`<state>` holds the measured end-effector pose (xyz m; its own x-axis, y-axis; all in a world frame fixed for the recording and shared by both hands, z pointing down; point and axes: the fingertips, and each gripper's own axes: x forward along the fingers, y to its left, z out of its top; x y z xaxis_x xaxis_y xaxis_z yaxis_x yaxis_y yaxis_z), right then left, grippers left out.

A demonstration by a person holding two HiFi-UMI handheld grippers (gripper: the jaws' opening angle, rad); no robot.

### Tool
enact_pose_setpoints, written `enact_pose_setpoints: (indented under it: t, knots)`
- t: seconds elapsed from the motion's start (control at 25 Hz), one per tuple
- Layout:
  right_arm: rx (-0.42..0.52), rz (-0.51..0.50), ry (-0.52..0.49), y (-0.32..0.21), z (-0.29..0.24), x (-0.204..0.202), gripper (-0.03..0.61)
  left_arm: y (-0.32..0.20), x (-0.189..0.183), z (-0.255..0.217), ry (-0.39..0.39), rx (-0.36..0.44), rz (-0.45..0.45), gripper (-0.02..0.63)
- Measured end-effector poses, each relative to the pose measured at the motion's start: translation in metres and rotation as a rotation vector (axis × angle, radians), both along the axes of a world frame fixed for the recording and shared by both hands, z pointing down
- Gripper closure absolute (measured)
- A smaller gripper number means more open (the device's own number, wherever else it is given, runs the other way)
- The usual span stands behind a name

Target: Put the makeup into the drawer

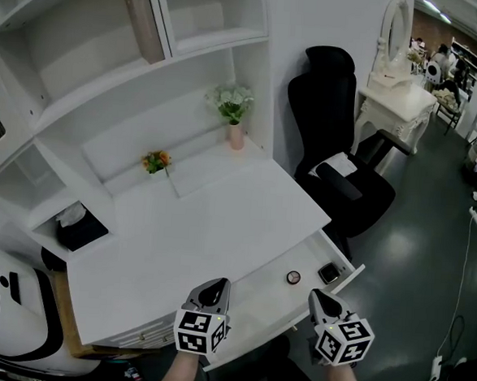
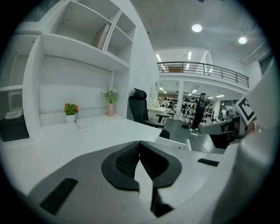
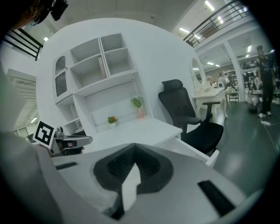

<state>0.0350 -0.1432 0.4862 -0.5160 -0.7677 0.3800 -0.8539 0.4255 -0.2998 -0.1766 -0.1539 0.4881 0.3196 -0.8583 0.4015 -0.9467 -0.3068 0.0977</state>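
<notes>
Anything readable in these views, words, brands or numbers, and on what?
Brown box: print on its edge, too blurred to read.
Left gripper and right gripper cubes: square markers only, no words.
Round compact and black case in drawer: nothing legible.

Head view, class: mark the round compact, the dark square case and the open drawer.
round compact (image 1: 293,277), head view, its lid centre.
dark square case (image 1: 329,273), head view, its top face.
open drawer (image 1: 257,297), head view, bare floor left of the compact.
</notes>
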Motion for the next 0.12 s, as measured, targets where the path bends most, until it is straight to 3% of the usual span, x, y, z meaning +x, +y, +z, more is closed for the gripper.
enact_pose_setpoints:
  t: [0.12]
  knots:
    - [0.001, -0.004, -0.002, -0.0046, 0.0003, 0.0017, 0.577, -0.0041, 0.0028, -0.0007, -0.002, 0.002, 0.001, 0.609]
